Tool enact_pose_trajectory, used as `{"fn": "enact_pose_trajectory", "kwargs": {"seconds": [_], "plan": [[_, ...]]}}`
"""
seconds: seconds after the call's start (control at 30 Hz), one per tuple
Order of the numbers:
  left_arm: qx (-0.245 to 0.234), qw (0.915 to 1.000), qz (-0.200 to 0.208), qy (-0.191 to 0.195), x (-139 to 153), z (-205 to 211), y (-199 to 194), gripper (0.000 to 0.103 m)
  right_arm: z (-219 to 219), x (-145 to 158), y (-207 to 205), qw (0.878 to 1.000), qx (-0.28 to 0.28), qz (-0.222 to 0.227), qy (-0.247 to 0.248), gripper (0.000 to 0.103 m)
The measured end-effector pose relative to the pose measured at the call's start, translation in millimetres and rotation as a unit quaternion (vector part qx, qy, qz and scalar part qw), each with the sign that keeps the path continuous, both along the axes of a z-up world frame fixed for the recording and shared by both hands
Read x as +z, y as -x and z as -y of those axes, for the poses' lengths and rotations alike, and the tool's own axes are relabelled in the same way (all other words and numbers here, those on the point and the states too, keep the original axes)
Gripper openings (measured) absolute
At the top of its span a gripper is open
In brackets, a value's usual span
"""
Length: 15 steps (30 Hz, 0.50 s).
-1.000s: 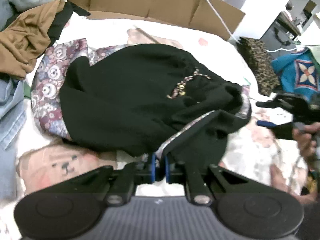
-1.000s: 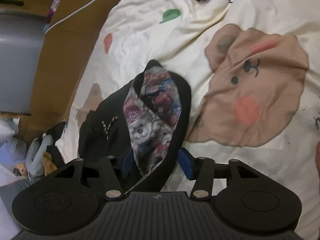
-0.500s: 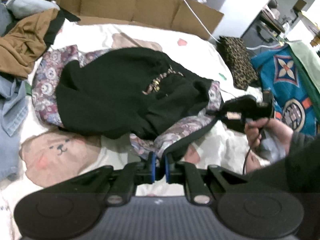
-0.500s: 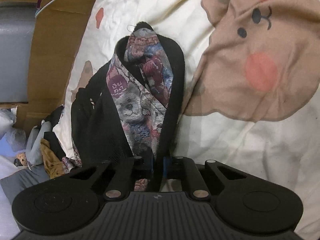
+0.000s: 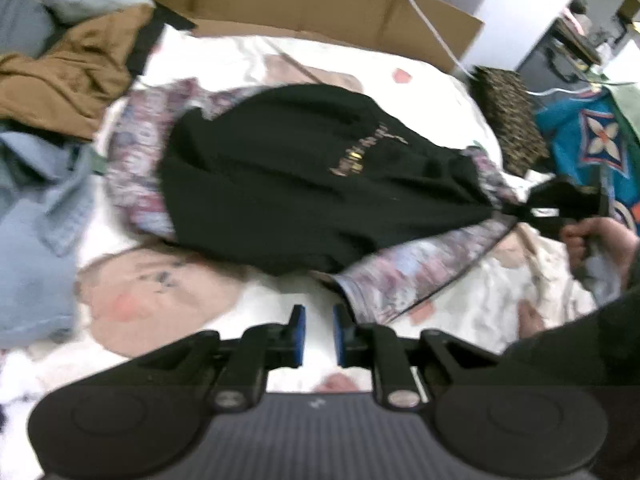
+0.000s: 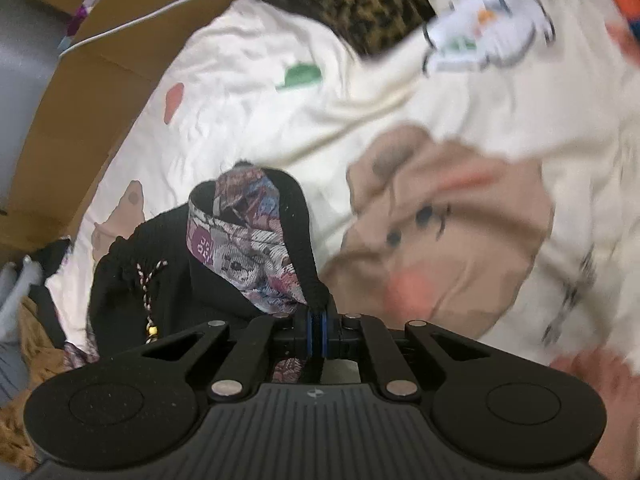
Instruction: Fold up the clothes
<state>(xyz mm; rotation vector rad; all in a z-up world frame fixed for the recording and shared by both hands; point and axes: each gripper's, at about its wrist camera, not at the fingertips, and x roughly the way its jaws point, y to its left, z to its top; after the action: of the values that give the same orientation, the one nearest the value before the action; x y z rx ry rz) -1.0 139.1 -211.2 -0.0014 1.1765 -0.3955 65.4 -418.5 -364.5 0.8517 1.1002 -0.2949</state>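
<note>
— Cream bedsheet (image 6: 256,92) with printed bears under everything, right? Where's the garment?

— Spread across its middle: the black jacket (image 5: 280,176) with the bear-patterned lining (image 6: 248,256), brown and blue clothes heaped to one side.

— And your tongs?

— My right gripper (image 6: 317,334) is pressed together on the jacket's black edge, so I can pull that end taut. My left gripper (image 5: 319,334) is opening; nothing between its pads, I think, though the view is blurred. The fabric edge lies just beside it.
</note>
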Motion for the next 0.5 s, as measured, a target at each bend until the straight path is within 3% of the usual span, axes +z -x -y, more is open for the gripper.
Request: {"fn": "enact_pose_trajectory", "kwargs": {"seconds": [0.2, 0.5], "plan": [[0.039, 0.9990, 0.018, -0.013, 16, -25, -10, 0.020, 14, 26, -3, 0.997, -0.002, -0.016, 0.074, 0.002], [0.071, 0.9966, 0.039, -0.014, 41, -29, -2, 0.026, 37, 70, -35, 0.992, 0.034, -0.013, 0.117, 0.002]]}}
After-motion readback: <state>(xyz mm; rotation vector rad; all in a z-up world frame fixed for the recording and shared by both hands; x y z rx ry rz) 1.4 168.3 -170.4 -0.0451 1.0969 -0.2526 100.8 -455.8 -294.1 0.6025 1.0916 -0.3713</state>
